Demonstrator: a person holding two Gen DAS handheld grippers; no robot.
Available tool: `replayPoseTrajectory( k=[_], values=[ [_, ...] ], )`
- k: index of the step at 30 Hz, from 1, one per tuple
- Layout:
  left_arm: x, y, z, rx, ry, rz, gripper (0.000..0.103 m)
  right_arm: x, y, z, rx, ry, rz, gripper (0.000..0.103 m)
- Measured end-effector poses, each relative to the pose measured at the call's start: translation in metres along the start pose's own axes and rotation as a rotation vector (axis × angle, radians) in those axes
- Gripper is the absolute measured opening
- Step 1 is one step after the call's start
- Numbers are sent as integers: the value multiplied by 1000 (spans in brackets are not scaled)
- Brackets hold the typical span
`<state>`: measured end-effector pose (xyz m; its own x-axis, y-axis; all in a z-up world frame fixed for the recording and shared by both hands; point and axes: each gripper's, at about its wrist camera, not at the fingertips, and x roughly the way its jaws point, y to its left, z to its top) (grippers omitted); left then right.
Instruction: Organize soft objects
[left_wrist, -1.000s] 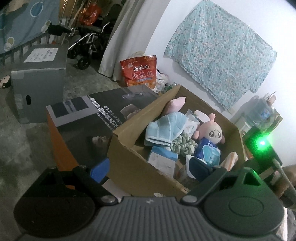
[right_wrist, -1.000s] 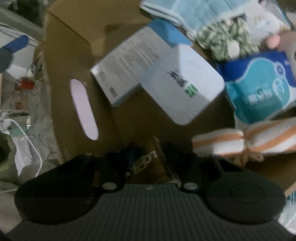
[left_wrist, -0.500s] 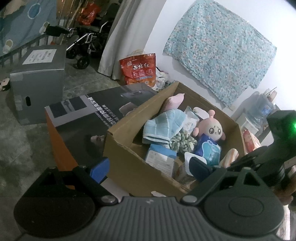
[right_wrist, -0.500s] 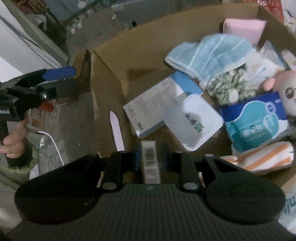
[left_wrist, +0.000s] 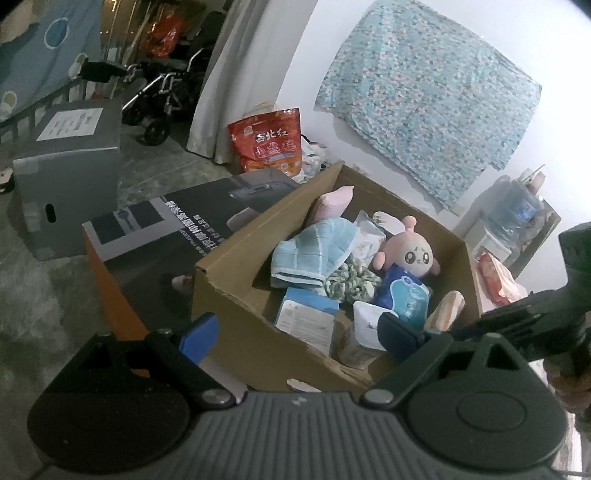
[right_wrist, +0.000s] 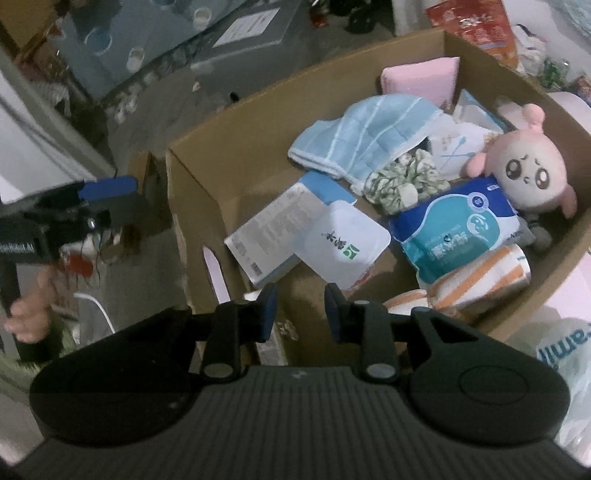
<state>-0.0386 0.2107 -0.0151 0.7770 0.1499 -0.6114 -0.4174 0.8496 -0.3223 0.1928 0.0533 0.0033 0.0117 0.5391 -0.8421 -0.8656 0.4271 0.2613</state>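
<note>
An open cardboard box (left_wrist: 229, 295) holds a pink plush doll (left_wrist: 415, 254), a blue towel (left_wrist: 314, 254), a green scrunchie (left_wrist: 351, 282), a blue tissue pack (left_wrist: 404, 301), a pink cushion (left_wrist: 334, 203), a rolled orange-striped towel (left_wrist: 445, 308) and white packets. The right wrist view shows the same box (right_wrist: 207, 206) with the doll (right_wrist: 532, 173), towel (right_wrist: 369, 129) and tissue pack (right_wrist: 458, 232). My left gripper (left_wrist: 295, 332) is open and empty, over the box's near corner. My right gripper (right_wrist: 299, 310) is open and empty above the box's near wall.
A black printed carton (left_wrist: 177, 236) lies left of the box, a grey box (left_wrist: 70, 173) further left. A red bag (left_wrist: 269, 142) and a wheelchair (left_wrist: 166, 92) stand by the wall. A patterned cloth (left_wrist: 424, 96) hangs on the wall.
My right gripper rose out of the box and opened; the small barcoded carton it held half a second ago is gone from its jaws. The left gripper drew back slightly.
</note>
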Motion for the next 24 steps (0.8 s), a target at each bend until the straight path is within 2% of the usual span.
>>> replayPoseTrajectory(
  k=[4, 9, 11, 15, 17, 24],
  values=[
    [-4, -5, 0, 33, -10, -5, 95, -13, 4, -6, 50, -107, -15, 35],
    [-13, -13, -1, 106, -42, 5, 100, -44, 23, -40, 114, -334, -68, 64],
    [-19, -17, -1, 139, -62, 11, 103, -51, 36, -59, 127, -404, -116, 85],
    [-26, -29, -1, 201, -73, -7, 103, -57, 55, -99, 181, -505, -176, 89],
    [-28, -36, -3, 241, -61, -26, 103, -60, 59, -118, 247, -547, -192, 101],
    [-41, -59, -16, 349, -54, -47, 103, -76, 79, -169, 365, -680, -330, 102]
  ],
)
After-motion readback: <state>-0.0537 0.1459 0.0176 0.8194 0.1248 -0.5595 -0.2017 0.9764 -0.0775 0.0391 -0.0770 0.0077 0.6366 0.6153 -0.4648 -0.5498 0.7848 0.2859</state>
